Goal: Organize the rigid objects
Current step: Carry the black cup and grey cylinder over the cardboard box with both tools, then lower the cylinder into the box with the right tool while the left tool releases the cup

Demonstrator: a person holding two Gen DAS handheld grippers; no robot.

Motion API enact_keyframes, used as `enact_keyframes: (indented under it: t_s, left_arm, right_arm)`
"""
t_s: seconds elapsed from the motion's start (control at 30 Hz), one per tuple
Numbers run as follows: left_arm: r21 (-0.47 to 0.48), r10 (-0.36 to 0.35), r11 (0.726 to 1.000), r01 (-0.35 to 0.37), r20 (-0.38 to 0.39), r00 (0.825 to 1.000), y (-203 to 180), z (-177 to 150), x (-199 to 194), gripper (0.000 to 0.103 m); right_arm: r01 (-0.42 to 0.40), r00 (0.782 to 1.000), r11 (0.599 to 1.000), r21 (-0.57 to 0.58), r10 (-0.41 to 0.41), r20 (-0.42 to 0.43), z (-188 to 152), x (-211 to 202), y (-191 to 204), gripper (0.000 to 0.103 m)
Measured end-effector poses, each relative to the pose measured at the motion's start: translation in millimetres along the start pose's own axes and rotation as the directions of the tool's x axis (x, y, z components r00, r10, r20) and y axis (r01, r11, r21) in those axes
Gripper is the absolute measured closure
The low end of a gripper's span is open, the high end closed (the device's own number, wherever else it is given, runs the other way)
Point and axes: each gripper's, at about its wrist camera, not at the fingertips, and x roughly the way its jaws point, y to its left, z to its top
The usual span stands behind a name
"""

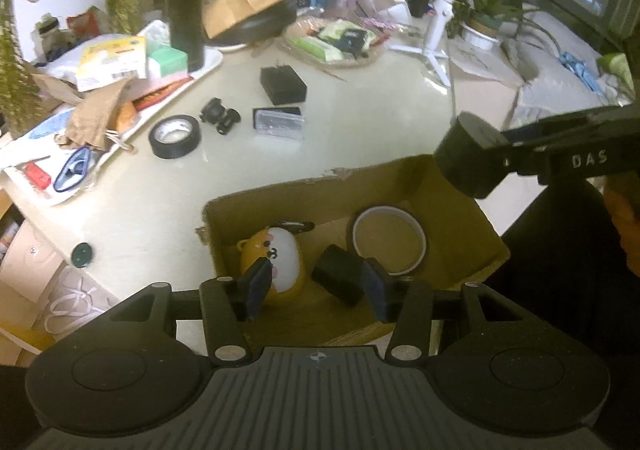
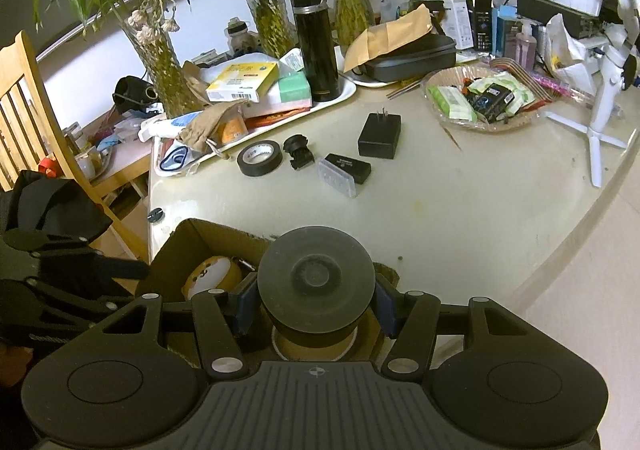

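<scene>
Left wrist view: the left gripper (image 1: 316,282) hangs over an open cardboard box (image 1: 280,198) at the near edge of a cluttered table (image 1: 360,122). Its jaws stand partly open and grip nothing. A small black block (image 1: 338,278) lies on the box floor between them, close to the right pad, whether touching cannot be told. A yellow bear-shaped toy (image 1: 276,258) lies just beyond the left pad, and a ring of tape (image 1: 390,242) lies beyond the right pad. Up to the right, the right gripper holds a black round puck (image 1: 466,156) above the box's far corner.

Right wrist view: the right gripper (image 2: 316,304) has its jaws about half open, both pads pressed on the sides of the black puck, which fills the gap between them. Below the puck sit the box and the tape ring; the toy shows past the left pad. Far ahead of the jaws, still on the table, lie a black tape roll (image 2: 260,157), a small lens-like part (image 2: 295,152), a clear case (image 2: 338,177) and a black charger (image 2: 379,135).

Risk, as a judgement: the puck is gripped on smooth curved sides, so it could slip. Released here, it may land on the tape ring and tilt, or strike the left gripper crowding the same box.
</scene>
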Motion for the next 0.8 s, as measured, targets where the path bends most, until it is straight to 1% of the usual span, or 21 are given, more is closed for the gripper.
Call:
enact_keyframes:
  t_s: [0.17,0.3,0.53,0.8]
  left_arm:
    - [-0.020,0.035,0.999,-0.034,0.032,0.999,1.2,-5.3,-12.1,0.054]
    - [-0.045,0.046,0.998,-0.044,0.040,0.998,4.3,-8.0,-15.1,0.053]
    - [-0.069,0.043,0.997,-0.039,0.048,0.998,7.2,-9.7,-17.3,0.053]
    - [-0.082,0.038,0.996,-0.033,0.055,0.998,10.1,-10.3,-18.7,0.053]
  right_arm:
    - [-0.001,1.000,1.000,-0.003,0.001,-0.014,-4.1,3.4,2.1,0.042]
    - [0.000,0.999,1.000,-0.009,0.000,-0.032,-7.2,9.0,4.4,0.042]
    - [-0.003,0.996,0.999,-0.046,-0.001,-0.084,-12.4,30.1,13.8,0.042]
    - [0.021,0.990,0.998,-0.063,-0.030,-0.138,-12.5,58.2,20.0,0.042]
